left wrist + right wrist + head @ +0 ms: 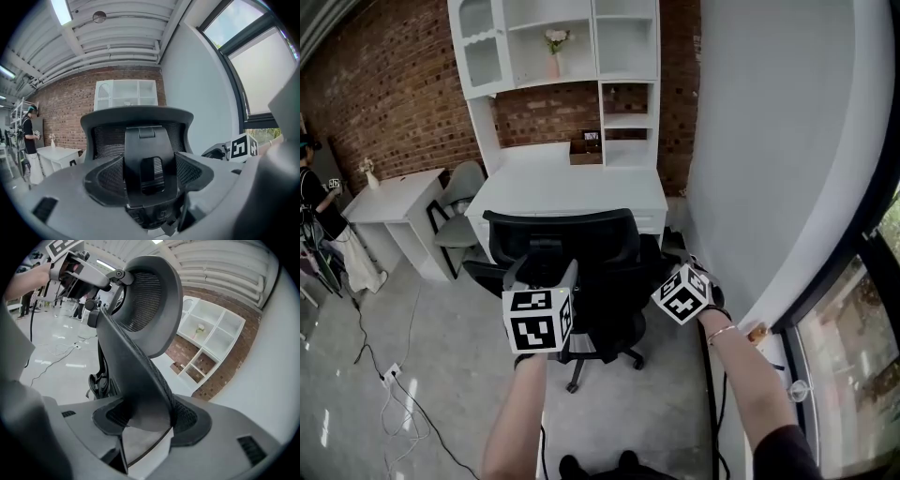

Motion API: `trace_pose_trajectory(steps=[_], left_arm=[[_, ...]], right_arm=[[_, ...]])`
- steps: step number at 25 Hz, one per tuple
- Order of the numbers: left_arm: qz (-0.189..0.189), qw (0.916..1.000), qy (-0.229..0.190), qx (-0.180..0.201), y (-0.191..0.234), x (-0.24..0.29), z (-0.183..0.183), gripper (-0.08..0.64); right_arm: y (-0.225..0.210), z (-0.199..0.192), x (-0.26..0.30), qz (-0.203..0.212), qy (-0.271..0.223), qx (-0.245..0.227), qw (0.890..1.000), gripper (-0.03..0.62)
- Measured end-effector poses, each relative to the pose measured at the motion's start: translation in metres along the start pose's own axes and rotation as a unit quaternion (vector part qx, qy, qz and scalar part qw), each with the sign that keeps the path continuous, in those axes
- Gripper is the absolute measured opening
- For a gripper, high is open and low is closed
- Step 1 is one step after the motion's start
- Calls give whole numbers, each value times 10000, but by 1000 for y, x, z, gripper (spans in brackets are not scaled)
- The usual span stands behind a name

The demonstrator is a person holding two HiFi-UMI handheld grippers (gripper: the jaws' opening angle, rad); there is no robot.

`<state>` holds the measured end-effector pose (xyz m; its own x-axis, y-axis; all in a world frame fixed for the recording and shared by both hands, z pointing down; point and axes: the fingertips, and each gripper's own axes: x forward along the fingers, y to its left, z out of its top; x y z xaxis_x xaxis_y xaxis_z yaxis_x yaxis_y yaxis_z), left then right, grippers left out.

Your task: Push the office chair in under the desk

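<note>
A black mesh office chair stands with its seat toward the white desk, its backrest toward me. My left gripper is behind the backrest. In the left gripper view its pads close on the chair's central back spine from both sides. My right gripper is at the chair's right side. In the right gripper view the backrest's side edge runs between its wide-set pads, which press on it. The headrest rises above.
A white hutch with shelves and a vase tops the desk. A smaller white table and grey chair stand left. A person is far left. Cables lie on the floor. A white wall and window are close on the right.
</note>
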<state>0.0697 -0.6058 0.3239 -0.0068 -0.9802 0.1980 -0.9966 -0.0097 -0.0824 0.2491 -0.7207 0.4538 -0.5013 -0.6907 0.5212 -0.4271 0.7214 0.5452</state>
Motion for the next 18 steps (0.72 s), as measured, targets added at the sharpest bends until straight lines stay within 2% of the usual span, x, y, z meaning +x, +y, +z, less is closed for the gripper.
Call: trace_pose_trajectory(steps=[3, 6, 8, 10, 13, 18], left_arm=[[42, 10000, 35, -28, -5, 15, 3, 307], [59, 10000, -2, -66, -16, 25, 7, 307], [78, 9999, -22, -95, -22, 28, 7, 307], [77, 9999, -29, -113, -23, 28, 7, 307], [56, 9999, -21, -108, -23, 28, 7, 307], [60, 9999, -89, -70, -22, 22, 6, 307]], right_arm=[[-14, -5, 12, -97, 94, -95, 9999, 233], [-30, -16, 21, -442, 321, -241, 9982, 242], [-36, -22, 22, -656, 363, -175, 9970, 251], [-40, -22, 17, -864, 249, 74, 9959, 256], [-42, -24, -4, -1112, -51, 725, 9911, 256], [-15, -30, -47, -918, -520, 1671, 9803, 220]])
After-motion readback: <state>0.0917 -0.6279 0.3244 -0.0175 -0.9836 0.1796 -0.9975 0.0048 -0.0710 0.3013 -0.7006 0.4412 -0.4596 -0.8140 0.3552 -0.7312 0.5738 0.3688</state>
